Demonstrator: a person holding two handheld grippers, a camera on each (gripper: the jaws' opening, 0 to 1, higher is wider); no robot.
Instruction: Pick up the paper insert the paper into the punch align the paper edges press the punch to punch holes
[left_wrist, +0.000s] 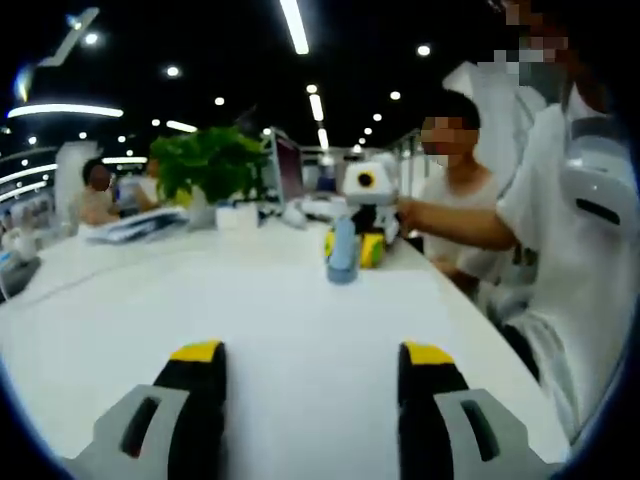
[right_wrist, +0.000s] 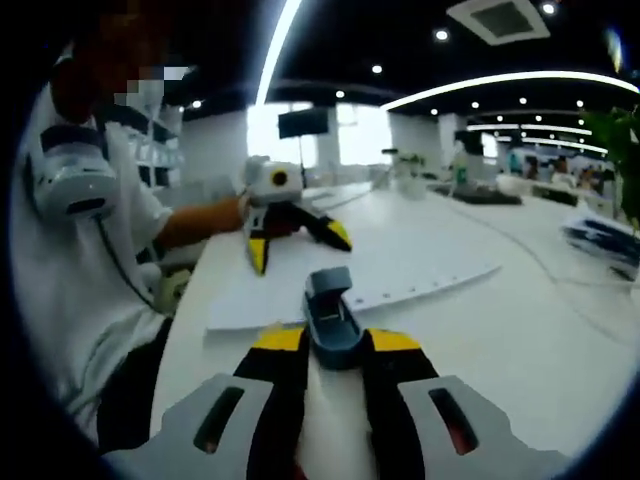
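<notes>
Jaws of the left gripper (left_wrist: 312, 362) are held wide apart over bare white table (left_wrist: 300, 320), nothing between them. The right gripper (right_wrist: 336, 340) is seen closed against the blue punch (right_wrist: 331, 318), which is set on the paper (right_wrist: 380, 270), holes dotted along one edge.

Count: one blue hole punch (right_wrist: 332, 318), one punched paper sheet (right_wrist: 340, 275), two grippers — left (left_wrist: 312, 365), right (right_wrist: 335, 345); one potted plant (left_wrist: 210, 165).

- We are seeing a white tabletop (right_wrist: 560, 330).
- A paper sheet (right_wrist: 370, 265) is lying flat on it, a blue punch (right_wrist: 330, 315) sitting on its near edge.
</notes>
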